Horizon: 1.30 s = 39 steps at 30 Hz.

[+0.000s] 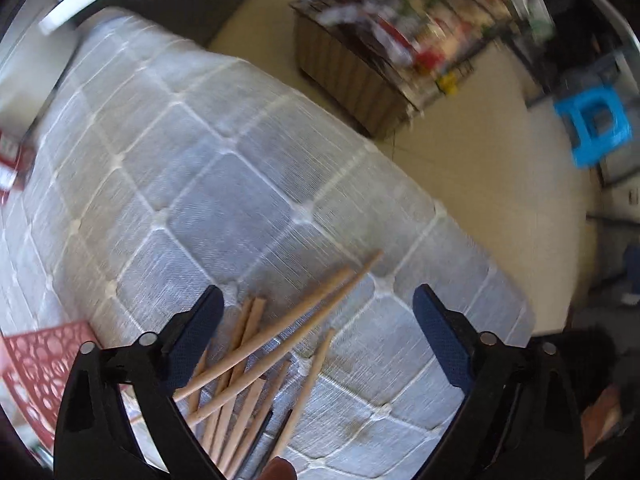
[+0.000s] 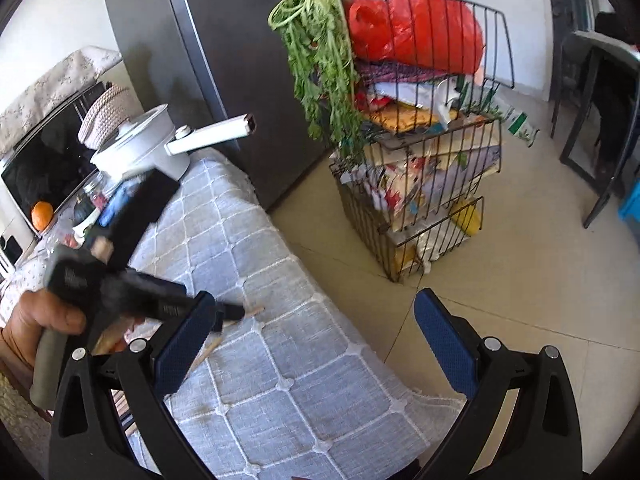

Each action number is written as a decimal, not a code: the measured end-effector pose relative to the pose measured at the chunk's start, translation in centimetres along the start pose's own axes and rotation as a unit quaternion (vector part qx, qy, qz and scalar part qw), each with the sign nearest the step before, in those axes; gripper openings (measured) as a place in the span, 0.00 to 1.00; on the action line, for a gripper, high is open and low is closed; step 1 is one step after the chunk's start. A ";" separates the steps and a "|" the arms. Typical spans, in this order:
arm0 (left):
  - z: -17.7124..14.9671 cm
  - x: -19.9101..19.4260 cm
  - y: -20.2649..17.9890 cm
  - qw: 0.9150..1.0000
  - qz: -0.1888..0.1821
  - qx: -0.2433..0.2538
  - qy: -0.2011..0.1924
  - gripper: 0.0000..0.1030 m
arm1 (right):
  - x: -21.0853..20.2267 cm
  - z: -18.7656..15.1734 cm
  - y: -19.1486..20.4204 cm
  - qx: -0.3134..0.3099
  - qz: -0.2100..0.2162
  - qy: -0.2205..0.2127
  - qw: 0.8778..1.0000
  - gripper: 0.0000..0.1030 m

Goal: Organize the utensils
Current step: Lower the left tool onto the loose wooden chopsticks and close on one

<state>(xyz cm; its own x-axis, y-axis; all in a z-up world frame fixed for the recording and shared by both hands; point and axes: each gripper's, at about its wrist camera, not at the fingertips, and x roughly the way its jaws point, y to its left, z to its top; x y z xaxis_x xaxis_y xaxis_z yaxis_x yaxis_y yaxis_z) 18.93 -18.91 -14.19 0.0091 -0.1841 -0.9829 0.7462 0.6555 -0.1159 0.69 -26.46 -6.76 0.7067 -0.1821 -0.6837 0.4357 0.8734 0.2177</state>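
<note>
Several wooden chopsticks (image 1: 256, 364) lie in a loose pile on the grey checked tablecloth (image 1: 208, 184), with a dark chopstick or two among them. My left gripper (image 1: 318, 330) is open just above the pile, its jaws spread wide and empty. My right gripper (image 2: 316, 340) is open and empty over the table's edge. In the right wrist view the left gripper (image 2: 132, 292) shows as a blurred black tool in a hand, above chopstick tips (image 2: 252, 313) on the cloth.
A red patterned basket (image 1: 40, 364) sits at the lower left of the pile. A white pot (image 2: 140, 148) with a long handle, jars and an orange (image 2: 42, 214) stand at the table's far end. A wire rack (image 2: 420, 184) of groceries and a blue stool (image 1: 596, 128) stand on the floor.
</note>
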 end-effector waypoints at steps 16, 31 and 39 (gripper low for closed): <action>1.7 2.5 1.5 1.000 0.005 0.000 0.024 0.42 | 1.0 -0.6 0.0 -0.016 -0.023 0.019 0.999 0.94; 1.7 2.7 0.8 1.000 -0.007 -0.006 0.018 0.23 | 1.4 -0.9 0.2 -0.019 -0.014 0.032 0.999 0.94; -1.4 1.6 2.1 0.999 -0.003 -0.040 -0.017 0.19 | 1.8 -1.1 1.0 -0.026 -0.014 0.039 0.999 0.94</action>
<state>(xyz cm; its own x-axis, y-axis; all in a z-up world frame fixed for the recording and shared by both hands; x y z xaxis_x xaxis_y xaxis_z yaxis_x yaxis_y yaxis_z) 19.54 -16.83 -16.20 0.0285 -0.2114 -0.9770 0.6906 0.7108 -0.1336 1.77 -25.41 -8.48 0.6490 -0.1728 -0.7409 0.4228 0.8916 0.1624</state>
